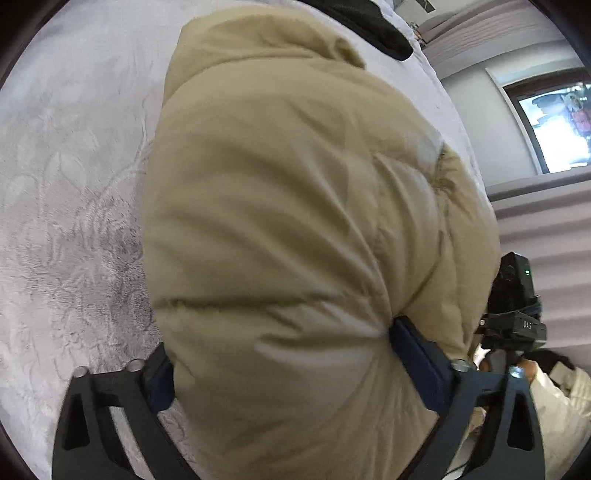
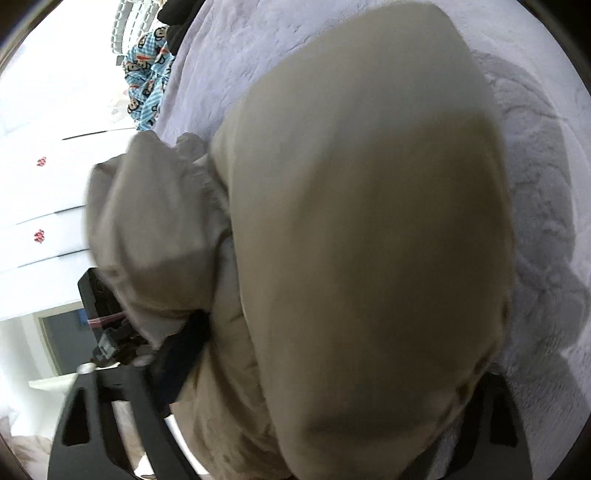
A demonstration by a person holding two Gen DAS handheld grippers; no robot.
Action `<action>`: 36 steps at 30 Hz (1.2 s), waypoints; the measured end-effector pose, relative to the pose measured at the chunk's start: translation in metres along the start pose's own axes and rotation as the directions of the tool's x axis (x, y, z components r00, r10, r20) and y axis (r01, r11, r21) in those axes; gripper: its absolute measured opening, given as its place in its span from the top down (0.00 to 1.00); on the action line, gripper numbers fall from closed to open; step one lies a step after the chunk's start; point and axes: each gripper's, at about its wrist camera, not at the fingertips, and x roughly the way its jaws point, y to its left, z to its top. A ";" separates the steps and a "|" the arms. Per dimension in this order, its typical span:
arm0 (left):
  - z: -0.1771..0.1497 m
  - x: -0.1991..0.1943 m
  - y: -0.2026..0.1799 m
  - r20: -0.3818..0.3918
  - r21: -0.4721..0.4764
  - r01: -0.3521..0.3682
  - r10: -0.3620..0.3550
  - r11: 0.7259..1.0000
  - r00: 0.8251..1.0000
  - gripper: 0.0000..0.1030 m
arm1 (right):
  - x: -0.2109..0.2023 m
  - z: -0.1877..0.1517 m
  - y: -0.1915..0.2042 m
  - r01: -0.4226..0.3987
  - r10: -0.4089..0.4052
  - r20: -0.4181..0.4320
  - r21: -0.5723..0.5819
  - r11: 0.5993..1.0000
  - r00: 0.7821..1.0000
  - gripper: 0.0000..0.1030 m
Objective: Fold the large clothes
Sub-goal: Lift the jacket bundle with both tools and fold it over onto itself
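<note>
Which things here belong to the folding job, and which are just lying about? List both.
Job:
- jacket, beige and puffy
- left gripper, gripping the jacket
- right gripper, gripping the jacket
- bedspread, the surface under the jacket

Lying about:
- monkey-print cloth
- black garment
- window

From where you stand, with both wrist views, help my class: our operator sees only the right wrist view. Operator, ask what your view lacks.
Operator: Is the left gripper holding the jacket too?
Observer: Yes. The left gripper has the beige puffer jacket bulging between its fingers.
Operator: What lies beyond the jacket's far end?
Observer: A black garment on the pale bedspread.
Operator: Anything off to the side?
Observer: A window in the wall.
</note>
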 end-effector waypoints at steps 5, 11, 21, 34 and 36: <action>-0.008 -0.017 -0.016 0.042 0.033 -0.038 0.036 0.999 0.998 0.27 | -0.009 -0.008 0.005 -0.032 0.031 0.036 0.005 0.999 0.999 0.54; -0.016 -0.035 -0.033 0.073 0.065 -0.084 0.080 0.994 0.994 0.28 | -0.016 -0.017 0.014 -0.076 0.076 0.051 0.001 0.997 0.996 0.58; -0.013 -0.078 -0.035 0.145 0.069 -0.096 0.085 0.993 0.986 0.28 | -0.018 -0.027 0.039 -0.118 0.119 0.064 -0.031 0.993 0.991 0.58; 0.011 -0.172 0.083 0.204 0.056 -0.087 0.074 0.995 0.976 0.28 | 0.044 -0.033 0.127 -0.101 0.111 0.098 -0.095 0.990 0.989 0.57; 0.018 -0.191 0.110 0.217 0.053 -0.097 0.083 0.994 0.973 0.28 | 0.066 -0.030 0.147 -0.106 0.117 0.098 -0.107 0.989 0.988 0.57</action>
